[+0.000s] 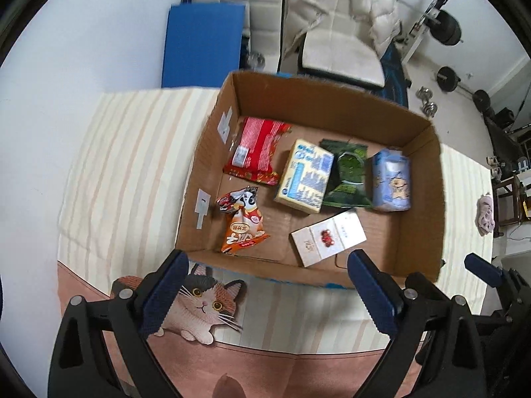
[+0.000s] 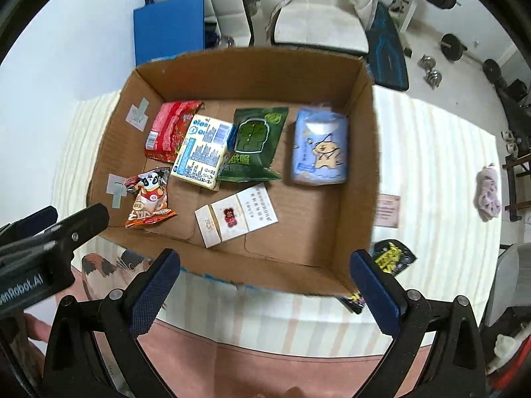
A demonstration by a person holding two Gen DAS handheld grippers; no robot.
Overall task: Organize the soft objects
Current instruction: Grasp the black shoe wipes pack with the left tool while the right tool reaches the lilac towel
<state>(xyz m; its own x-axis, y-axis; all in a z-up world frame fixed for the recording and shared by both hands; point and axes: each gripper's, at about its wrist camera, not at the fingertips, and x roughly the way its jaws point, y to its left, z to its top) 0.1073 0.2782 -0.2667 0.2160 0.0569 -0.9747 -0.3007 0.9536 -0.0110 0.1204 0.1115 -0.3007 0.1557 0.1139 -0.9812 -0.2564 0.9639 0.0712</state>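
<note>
A cardboard box (image 1: 421, 199) (image 2: 361, 172) stands on the striped cloth. Inside lie a red packet (image 1: 257, 149) (image 2: 169, 129), a yellow tissue pack (image 1: 305, 175) (image 2: 202, 151), a green packet (image 1: 348, 175) (image 2: 254, 146), a light blue tissue pack (image 1: 391, 179) (image 2: 320, 146), an orange panda snack bag (image 1: 242, 222) (image 2: 149, 199) and a white carton (image 1: 328, 237) (image 2: 239, 215). My left gripper (image 1: 265, 285) is open and empty above the box's near wall. My right gripper (image 2: 265, 282) is open and empty over the near wall. A black and yellow packet (image 2: 390, 258) lies outside the box, at its right corner.
A cat picture (image 1: 202, 301) is printed on the cloth near the front. A pink plush item (image 1: 485, 215) (image 2: 488, 195) lies at the right edge of the table. Chairs (image 1: 338, 49), a blue mat (image 1: 202, 46) and weights (image 1: 448, 78) stand beyond the table.
</note>
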